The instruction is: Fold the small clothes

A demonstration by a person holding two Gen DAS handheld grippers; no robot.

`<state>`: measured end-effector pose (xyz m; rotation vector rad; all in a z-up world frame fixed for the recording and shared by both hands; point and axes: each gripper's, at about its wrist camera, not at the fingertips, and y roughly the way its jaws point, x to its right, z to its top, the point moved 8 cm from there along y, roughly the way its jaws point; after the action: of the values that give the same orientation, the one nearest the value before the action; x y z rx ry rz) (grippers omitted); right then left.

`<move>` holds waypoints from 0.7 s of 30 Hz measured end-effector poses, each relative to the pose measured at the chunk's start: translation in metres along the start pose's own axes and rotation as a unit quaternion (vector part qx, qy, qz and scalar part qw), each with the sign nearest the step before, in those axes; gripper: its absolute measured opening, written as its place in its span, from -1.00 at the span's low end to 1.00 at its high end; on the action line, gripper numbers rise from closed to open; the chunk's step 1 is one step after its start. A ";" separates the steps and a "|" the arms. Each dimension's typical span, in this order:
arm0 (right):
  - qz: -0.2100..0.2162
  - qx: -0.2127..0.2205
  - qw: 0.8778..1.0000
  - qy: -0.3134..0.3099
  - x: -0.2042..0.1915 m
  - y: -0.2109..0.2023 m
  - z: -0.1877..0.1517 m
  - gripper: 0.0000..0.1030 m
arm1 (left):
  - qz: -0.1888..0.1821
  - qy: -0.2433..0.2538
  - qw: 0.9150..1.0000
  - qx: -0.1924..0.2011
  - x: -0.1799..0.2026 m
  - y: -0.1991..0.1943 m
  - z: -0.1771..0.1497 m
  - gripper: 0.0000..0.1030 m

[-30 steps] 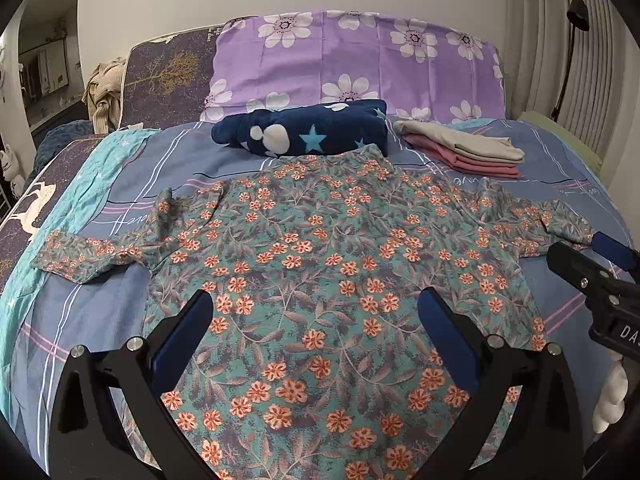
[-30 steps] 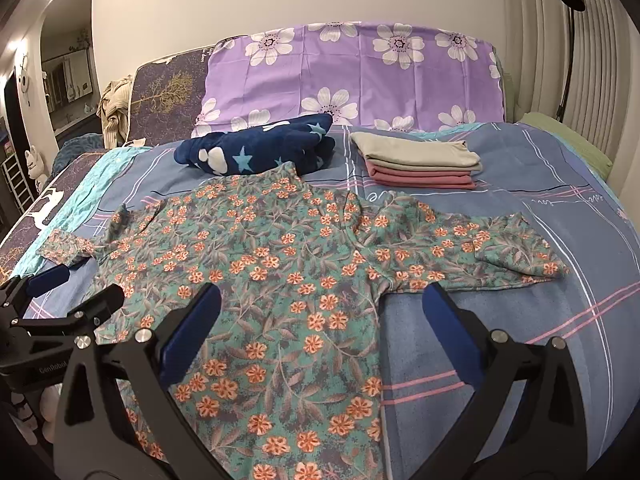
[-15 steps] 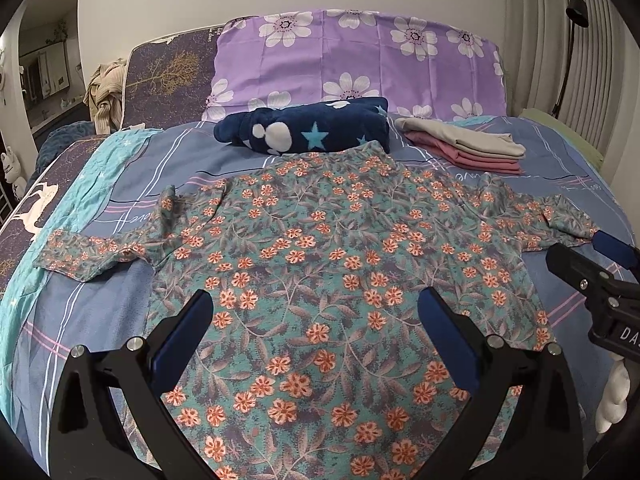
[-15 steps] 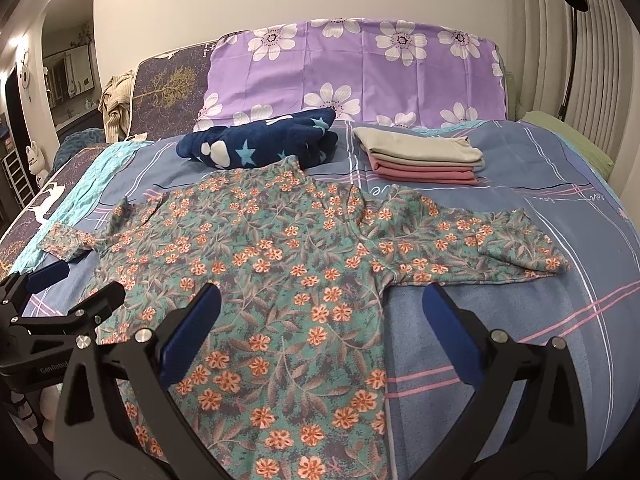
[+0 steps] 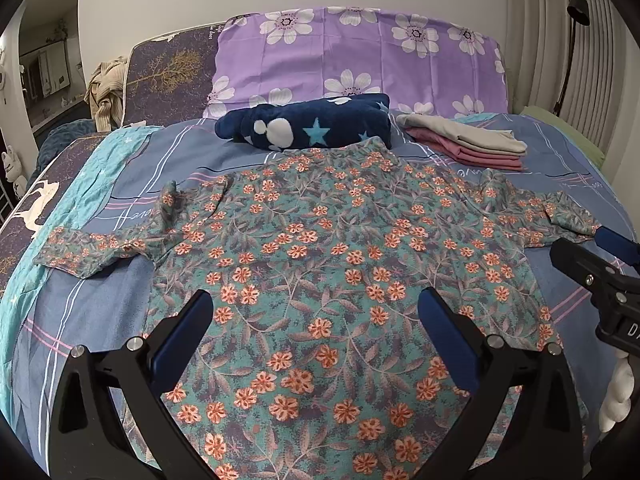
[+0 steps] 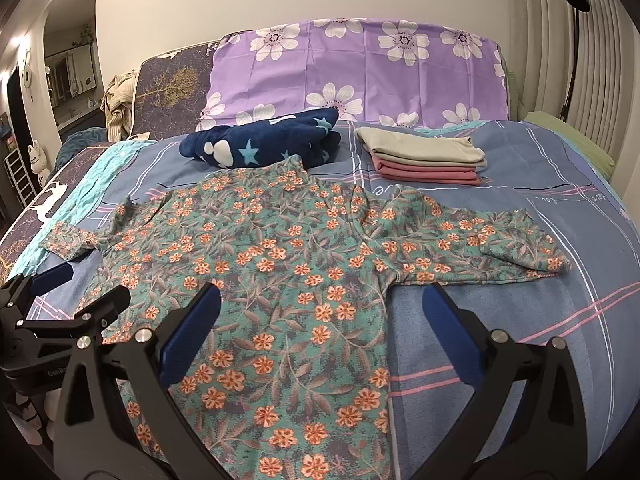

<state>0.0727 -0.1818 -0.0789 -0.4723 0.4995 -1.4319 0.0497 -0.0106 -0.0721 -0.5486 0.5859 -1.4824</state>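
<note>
A teal long-sleeved top with orange flowers (image 5: 320, 260) (image 6: 272, 264) lies spread flat on the bed, collar toward the pillows, both sleeves stretched out sideways. My left gripper (image 5: 316, 316) hovers open above the top's lower middle, holding nothing. My right gripper (image 6: 320, 312) hangs open over the top's right side edge, just below the right sleeve, also holding nothing. The right gripper (image 5: 600, 264) shows at the right edge of the left wrist view, and the left gripper (image 6: 60, 300) at the left edge of the right wrist view.
A folded navy star blanket (image 5: 308, 126) lies just beyond the collar. A stack of folded beige and pink clothes (image 6: 424, 156) sits at the back right. A purple flowered pillow (image 5: 360, 56) leans on the headboard. The blue striped bedsheet (image 6: 520, 320) lies bare to the right.
Both grippers have risen and pulled back a little, so the top sits slightly lower and farther in both views. The top itself has not moved. Both grippers stay open.
</note>
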 end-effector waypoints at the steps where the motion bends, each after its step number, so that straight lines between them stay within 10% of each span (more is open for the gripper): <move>1: 0.000 0.000 1.000 0.000 0.000 0.000 0.000 0.96 | 0.000 0.000 1.000 0.000 0.000 0.000 0.000 0.97; 21: 0.006 -0.011 1.000 0.001 -0.001 0.008 -0.006 0.96 | 0.016 -0.005 1.000 -0.010 -0.009 0.006 -0.006 0.97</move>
<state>0.0754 -0.1799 -0.0878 -0.4845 0.5203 -1.4166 0.0497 -0.0016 -0.0806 -0.5602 0.5992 -1.4449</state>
